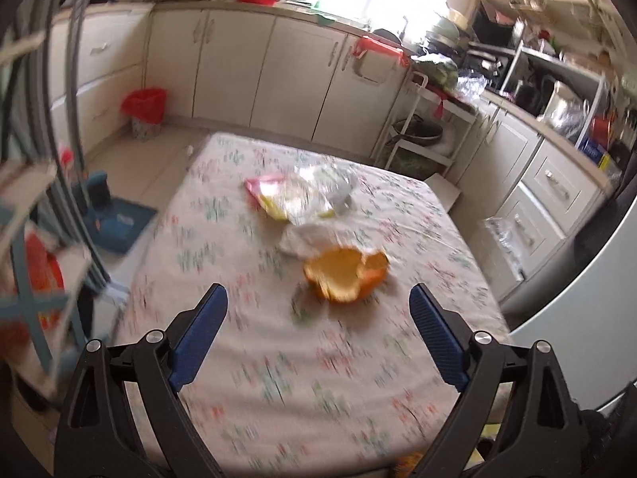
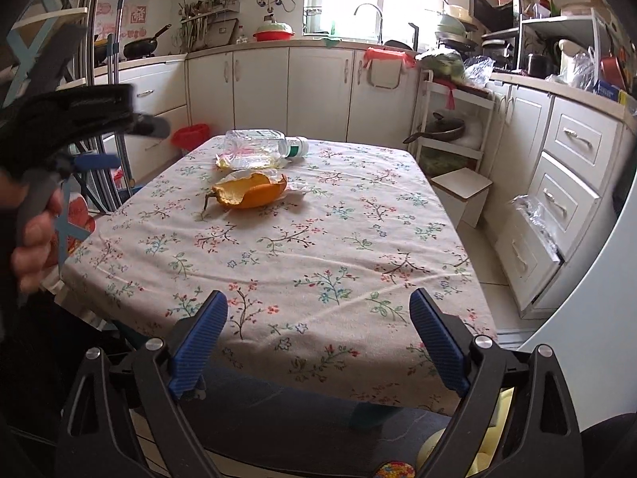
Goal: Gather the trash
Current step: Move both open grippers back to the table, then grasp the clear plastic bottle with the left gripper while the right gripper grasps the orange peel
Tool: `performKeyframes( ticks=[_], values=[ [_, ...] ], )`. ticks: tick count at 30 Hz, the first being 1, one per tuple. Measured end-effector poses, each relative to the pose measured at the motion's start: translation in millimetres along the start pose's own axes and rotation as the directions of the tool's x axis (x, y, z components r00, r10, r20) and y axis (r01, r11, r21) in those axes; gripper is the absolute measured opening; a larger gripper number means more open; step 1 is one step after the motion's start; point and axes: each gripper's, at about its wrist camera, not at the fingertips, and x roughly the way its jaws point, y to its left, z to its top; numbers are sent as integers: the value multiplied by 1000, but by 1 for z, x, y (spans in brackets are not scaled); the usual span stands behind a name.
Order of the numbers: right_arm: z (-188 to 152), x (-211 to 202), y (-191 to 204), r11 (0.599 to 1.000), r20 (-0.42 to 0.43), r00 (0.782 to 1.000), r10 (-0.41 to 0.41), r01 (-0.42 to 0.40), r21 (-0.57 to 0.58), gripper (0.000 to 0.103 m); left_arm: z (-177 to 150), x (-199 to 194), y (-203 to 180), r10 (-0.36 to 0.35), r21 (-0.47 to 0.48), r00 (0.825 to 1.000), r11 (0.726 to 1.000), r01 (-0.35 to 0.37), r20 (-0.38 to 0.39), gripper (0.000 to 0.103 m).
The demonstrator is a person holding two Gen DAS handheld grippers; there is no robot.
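No brand names are legible anywhere; the clear plastic bottle (image 2: 258, 147) has a green-and-white label near its cap, but the print is too small to read, and the red paper cutouts on the far left wall can't be made out either. The bottle lies on its side at the far end of the table (image 2: 318, 247), looks empty, and rests partly over a flat yellow wrapper (image 1: 278, 195). Just nearer sits an orange peel (image 2: 249, 193), hollow side up, touching a crumpled white plastic bit (image 1: 302, 241). A red-lined trash bin (image 1: 145, 109) stands on the floor by the cabinets, well apart from the table.

The left gripper (image 1: 318, 318) hangs over the table with jaws spread wide and nothing between them, the peel just ahead. The right gripper (image 2: 318, 322) is likewise wide apart and empty, at the near table edge.

The table wears a floral cloth, in a cluttered cream-cabinet kitchen with a bright window.
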Motion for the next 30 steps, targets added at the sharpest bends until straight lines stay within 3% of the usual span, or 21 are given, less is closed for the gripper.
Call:
performKeyframes(
  ticks=[9,16,20,23,25,26,29,30],
  values=[
    [18,39,8,994,-43,995,89,-87,60,89,66,102,-4,78,233,996,970,-66,-44,89],
    [47,85,17,972,-74,981,180,-166,166,89,87,165,-30,116,394,992,915,-89,-44,89],
    [65,109,19,962,-85,976,199,-178,207,89,91,188,-41,142,453,989,886,-105,-48,89],
    [79,129,19,950,-100,972,213,-183,253,89,98,198,-41,125,446,990,891,-85,-61,88],
    [89,144,24,948,-114,970,217,-182,261,89,100,204,-40,102,439,991,897,-52,-91,76],
    [93,150,26,948,-124,968,216,-178,263,89,101,208,-39,98,437,989,898,-40,-111,65],
    [101,171,32,944,-158,961,227,-177,279,84,105,214,-30,65,391,984,920,5,-164,55],
    [102,179,34,941,-171,956,238,-183,286,77,108,214,-27,54,373,984,928,14,-171,53]
  ],
)
